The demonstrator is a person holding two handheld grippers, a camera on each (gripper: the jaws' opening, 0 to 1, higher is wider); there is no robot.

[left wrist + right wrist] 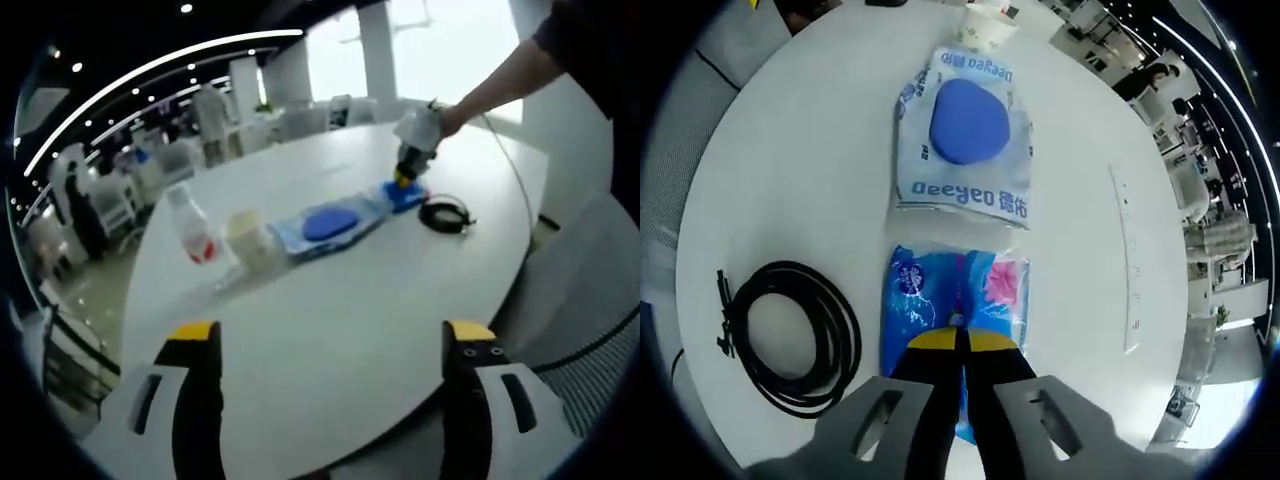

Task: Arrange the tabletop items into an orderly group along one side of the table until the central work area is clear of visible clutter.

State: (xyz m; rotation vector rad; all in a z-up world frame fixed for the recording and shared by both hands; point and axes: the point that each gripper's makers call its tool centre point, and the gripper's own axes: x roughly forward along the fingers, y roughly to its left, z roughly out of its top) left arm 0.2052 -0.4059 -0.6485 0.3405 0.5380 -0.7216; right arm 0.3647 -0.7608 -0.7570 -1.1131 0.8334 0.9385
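Note:
Along the white table lies a row of items: a clear bottle with a red label, a pale cup, a clear bag holding a blue disc and a blue tissue packet. My left gripper is open and empty over the near table edge, well short of the row. A person's hand holds my right gripper down on the packet. In the right gripper view, my right gripper is shut on the blue and pink packet, with the disc bag and cup beyond.
A coiled black cable lies left of the packet, also the cable by the table's right edge. A flat cover plate is set into the table to the right. Chairs and people stand beyond the far side.

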